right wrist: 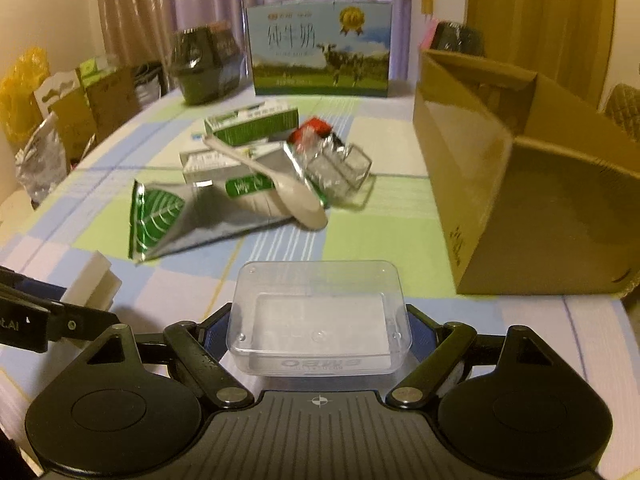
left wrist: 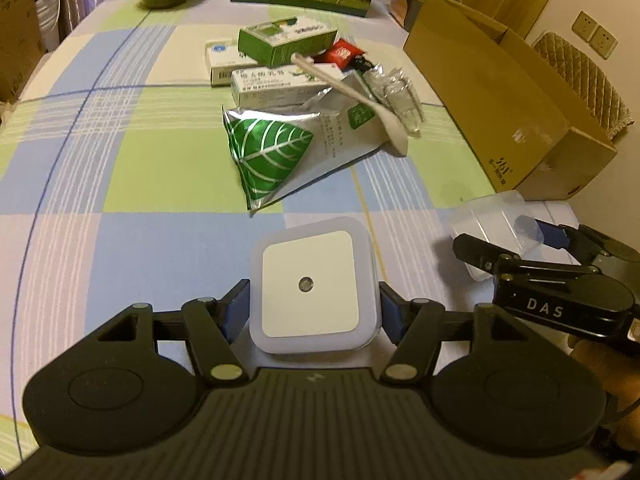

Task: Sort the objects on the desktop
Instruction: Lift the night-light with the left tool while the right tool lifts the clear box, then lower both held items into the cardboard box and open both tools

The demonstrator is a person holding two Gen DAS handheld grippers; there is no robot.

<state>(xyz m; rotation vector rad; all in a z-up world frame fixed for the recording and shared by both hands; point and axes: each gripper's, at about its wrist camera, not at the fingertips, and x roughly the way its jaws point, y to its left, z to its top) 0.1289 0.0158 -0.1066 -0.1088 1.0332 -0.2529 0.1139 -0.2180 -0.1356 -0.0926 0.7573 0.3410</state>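
My left gripper clamped a smooth, rounded-square white night light. My right gripper pinched a clear, glossy rectangular plastic box by its sides, above the checked tablecloth.

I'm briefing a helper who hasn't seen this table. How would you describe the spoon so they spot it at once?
Start at the big open cardboard box on the checked tablecloth, then look left to the pile of cartons and wrappers. The spoon lies slanted on top, its bowl resting on the silver leaf-print pouch. It is the only plain off-white, long-handled thing there.
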